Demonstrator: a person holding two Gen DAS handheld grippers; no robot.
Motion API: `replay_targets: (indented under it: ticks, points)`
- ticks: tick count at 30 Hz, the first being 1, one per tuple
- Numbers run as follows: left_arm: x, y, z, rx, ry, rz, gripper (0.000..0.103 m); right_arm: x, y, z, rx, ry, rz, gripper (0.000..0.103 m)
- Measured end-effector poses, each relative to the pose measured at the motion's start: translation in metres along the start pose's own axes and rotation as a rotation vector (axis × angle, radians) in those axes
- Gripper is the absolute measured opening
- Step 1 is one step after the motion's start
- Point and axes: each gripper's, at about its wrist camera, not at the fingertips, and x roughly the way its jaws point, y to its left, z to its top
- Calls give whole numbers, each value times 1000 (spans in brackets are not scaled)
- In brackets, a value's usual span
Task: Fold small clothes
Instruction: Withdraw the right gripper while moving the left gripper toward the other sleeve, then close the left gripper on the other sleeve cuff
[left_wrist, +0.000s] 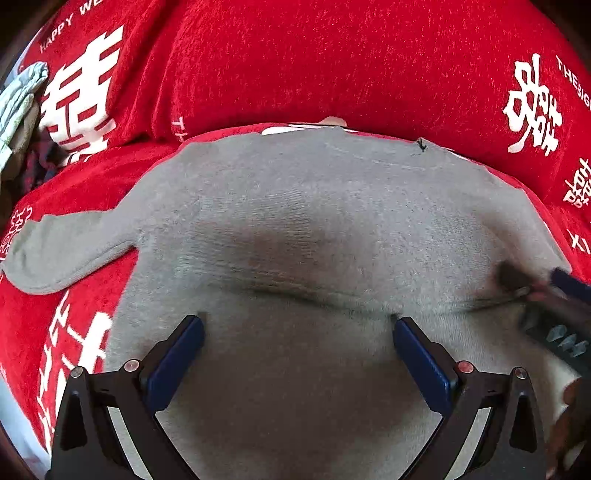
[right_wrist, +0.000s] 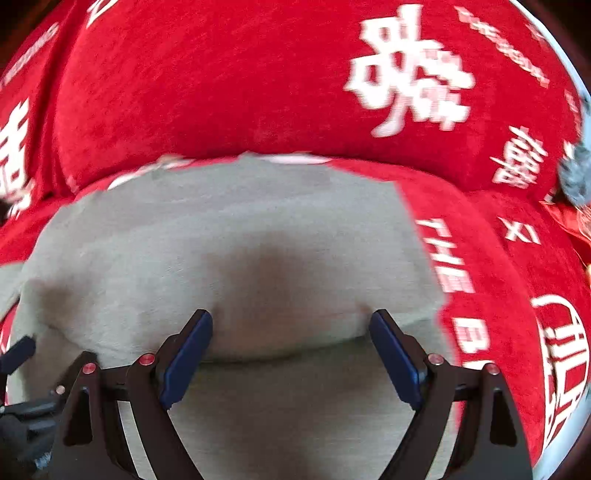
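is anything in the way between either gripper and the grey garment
No, nothing visible is. The left gripper and right gripper both hang open right over the grey garment, with only its fabric between their fingers.

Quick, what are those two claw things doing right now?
Left gripper: open, holding nothing, over the grey garment.
Right gripper: open, holding nothing, over the same garment.

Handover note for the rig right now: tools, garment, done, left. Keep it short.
Left tool: open, holding nothing, over the near half of the gray sweater.
Right tool: open, holding nothing, over the sweater's right part.
Sweater lies spread on the red cover, back cushion behind it. One sleeve sticks out flat to the left. A fold ridge runs across just ahead of both tools.
Done: apparently a bottom fold, though I cannot confirm it.
Left: tuck the sleeve in, finish folding.
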Motion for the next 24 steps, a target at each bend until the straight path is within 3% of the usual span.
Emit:
replay_targets:
  ticks: [5,9,14,17,20,24]
  points:
    - [-17,51,1,-110,-36,18,103,0,31,-4,-54,-13,8,90]
    - [-26,113,-4,-213,-56,106,103,0,52,-9,-93,-33,4,90]
    - [-32,234,-27,-456,-67,216,103,-1,64,-16,-105,-72,-26,90]
    - [-25,311,-42,-627,-40,231,103,-2,63,-18,-98,-80,-26,90]
    - [-20,377,-53,-788,-49,177,103,-3,64,-17,-104,-86,-41,90]
    - [-10,416,-33,-821,-87,51,103,-4,69,-17,-128,-95,-70,90]
